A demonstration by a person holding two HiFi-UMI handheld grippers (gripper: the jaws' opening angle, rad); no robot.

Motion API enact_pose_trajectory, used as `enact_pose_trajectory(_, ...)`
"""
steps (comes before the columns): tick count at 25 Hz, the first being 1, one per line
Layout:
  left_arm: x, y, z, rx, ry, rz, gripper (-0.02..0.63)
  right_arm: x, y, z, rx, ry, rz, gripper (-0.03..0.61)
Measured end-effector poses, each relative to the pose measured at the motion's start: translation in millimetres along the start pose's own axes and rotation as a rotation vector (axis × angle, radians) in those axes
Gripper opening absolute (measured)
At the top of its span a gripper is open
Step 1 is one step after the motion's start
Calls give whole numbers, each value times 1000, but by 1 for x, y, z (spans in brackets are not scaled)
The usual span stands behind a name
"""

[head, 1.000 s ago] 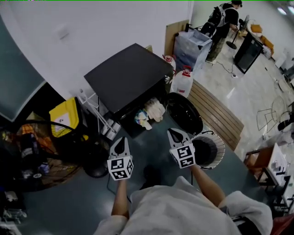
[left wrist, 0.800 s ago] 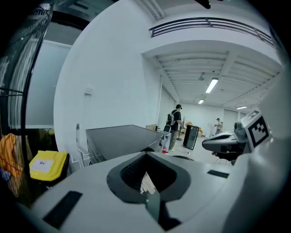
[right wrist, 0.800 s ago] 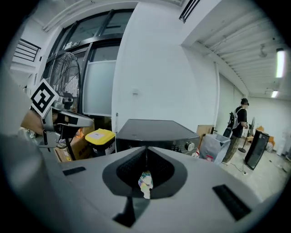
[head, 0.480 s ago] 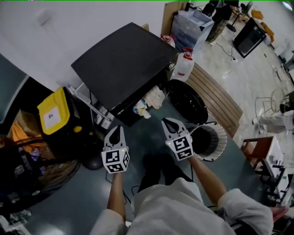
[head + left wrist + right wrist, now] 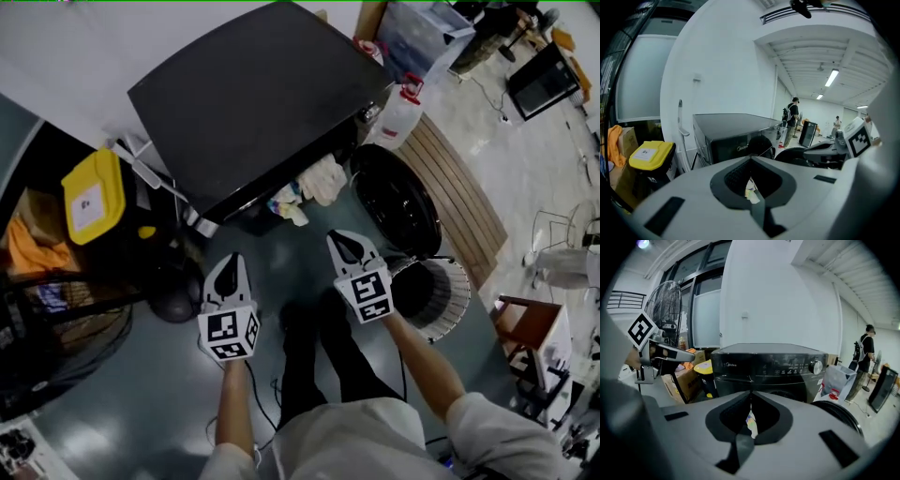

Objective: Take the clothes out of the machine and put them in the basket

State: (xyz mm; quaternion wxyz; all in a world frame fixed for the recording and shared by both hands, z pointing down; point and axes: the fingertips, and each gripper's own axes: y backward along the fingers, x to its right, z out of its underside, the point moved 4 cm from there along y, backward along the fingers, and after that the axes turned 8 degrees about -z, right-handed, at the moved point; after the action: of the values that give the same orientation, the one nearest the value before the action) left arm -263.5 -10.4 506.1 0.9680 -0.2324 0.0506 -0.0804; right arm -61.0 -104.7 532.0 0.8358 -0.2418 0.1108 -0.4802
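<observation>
Jaws together, Midea machine (image 5: 768, 367), clothes (image 5: 321, 180) spilling

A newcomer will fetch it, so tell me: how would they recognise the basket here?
Start at the big black washer against the white wall; its round door hangs open. Beside that door, next to the wooden slats, stands the basket: round, open-topped, with pale ribbed sides and a dark inside, unlike the glossy door.
</observation>
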Motion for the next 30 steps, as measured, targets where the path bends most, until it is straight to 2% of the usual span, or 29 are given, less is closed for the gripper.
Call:
enact_pose_trajectory(7, 15, -25, 54, -24, 28, -59, 18, 25, -38, 64, -28, -5, -42, 25)
enact_pose_trajectory(13, 10, -53, 114, -60, 39, -87, 18, 25, -68, 119, -45, -24, -56, 25)
enact_pose_trajectory(25, -4, -101, 213, -81, 42, -80, 18, 12, -127, 239, -98, -50, -66, 25)
enact_pose_trajectory(30, -14, -115, 244, -87, 44, -82, 18, 9, -160, 268, -102, -39, -83, 26)
